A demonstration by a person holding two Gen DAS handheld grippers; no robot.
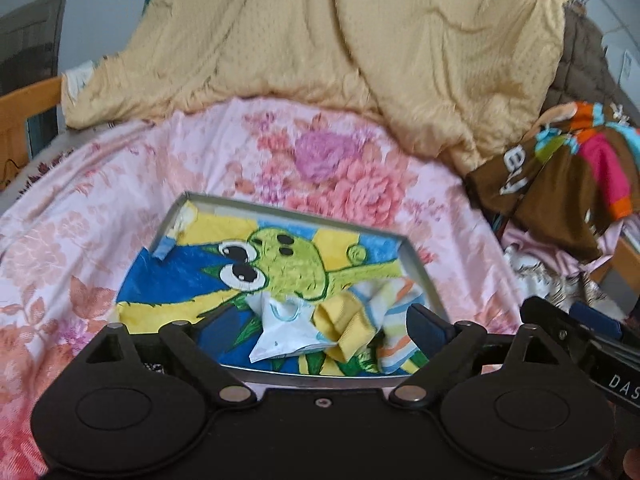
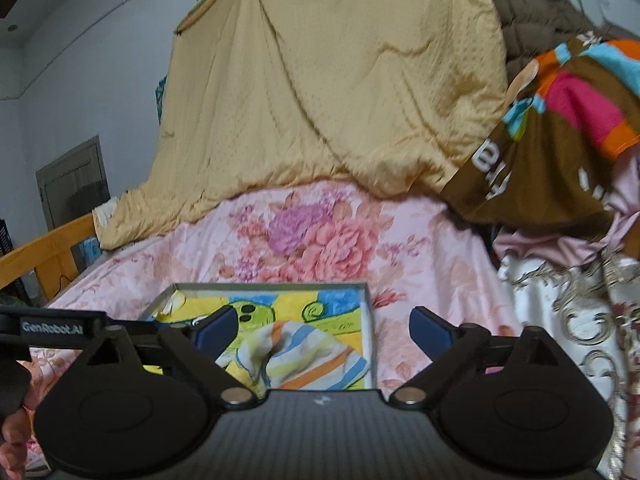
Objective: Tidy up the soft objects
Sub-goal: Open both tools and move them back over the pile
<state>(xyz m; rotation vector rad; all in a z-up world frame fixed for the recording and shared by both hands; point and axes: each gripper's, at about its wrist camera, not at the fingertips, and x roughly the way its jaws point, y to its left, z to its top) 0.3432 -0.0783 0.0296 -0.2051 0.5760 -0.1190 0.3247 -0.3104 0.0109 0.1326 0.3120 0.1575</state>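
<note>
A shallow metal tray (image 1: 420,258) lined with a blue, yellow and green cartoon towel (image 1: 280,264) lies on the pink floral bed sheet (image 1: 200,168). In its near end lie a white cloth (image 1: 284,332), a yellow cloth (image 1: 340,324) and a striped cloth (image 1: 396,312). My left gripper (image 1: 304,328) is open just above these cloths, holding nothing. In the right wrist view the tray (image 2: 370,320) holds the striped cloth (image 2: 304,356), and my right gripper (image 2: 322,326) is open and empty above it.
A large tan quilt (image 1: 320,40) is heaped at the back of the bed. A brown multicoloured garment (image 1: 568,176) and pale patterned fabric (image 2: 560,300) lie at the right. A wooden bed rail (image 2: 44,248) runs along the left. The right gripper's arm (image 1: 592,344) shows at the left wrist view's right edge.
</note>
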